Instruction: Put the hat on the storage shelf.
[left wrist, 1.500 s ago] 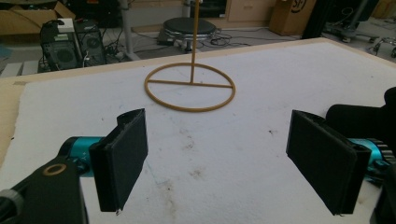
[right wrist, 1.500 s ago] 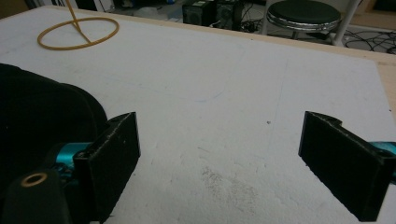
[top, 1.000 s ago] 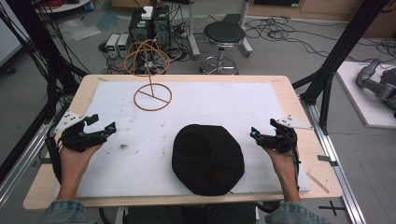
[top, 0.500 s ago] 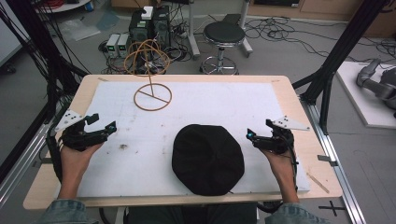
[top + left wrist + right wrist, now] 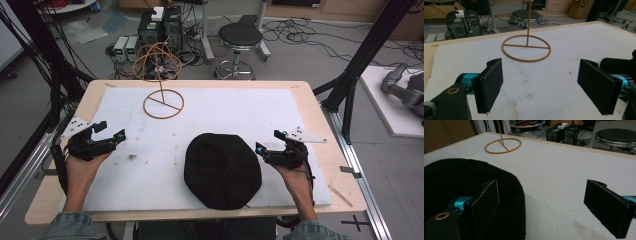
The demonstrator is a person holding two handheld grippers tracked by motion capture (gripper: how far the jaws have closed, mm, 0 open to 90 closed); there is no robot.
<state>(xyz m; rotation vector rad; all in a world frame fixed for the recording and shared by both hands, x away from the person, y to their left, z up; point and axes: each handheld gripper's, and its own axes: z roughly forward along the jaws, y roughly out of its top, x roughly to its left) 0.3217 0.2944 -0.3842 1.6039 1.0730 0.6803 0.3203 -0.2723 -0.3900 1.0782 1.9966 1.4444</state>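
Dim, even light; soft, grainy focus

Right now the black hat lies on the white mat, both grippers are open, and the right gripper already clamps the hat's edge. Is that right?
Not quite. The right gripper does not clamp the black hat; the right gripper view shows its jaws wide apart beside the hat. The hat does lie on the white mat, and the left gripper is open too.

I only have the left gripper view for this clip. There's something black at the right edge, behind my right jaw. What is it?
Observer: A black hat, lying flat on the white mat near the person's edge.
Operator: Is the right gripper on it?
Observer: The right gripper hovers beside the hat's right edge, jaws wide open; its own view shows one jaw over the hat, but I cannot tell if it touches.
Operator: What tops the pole above that ring?
Observer: The stand carries tan wire loops at its top.
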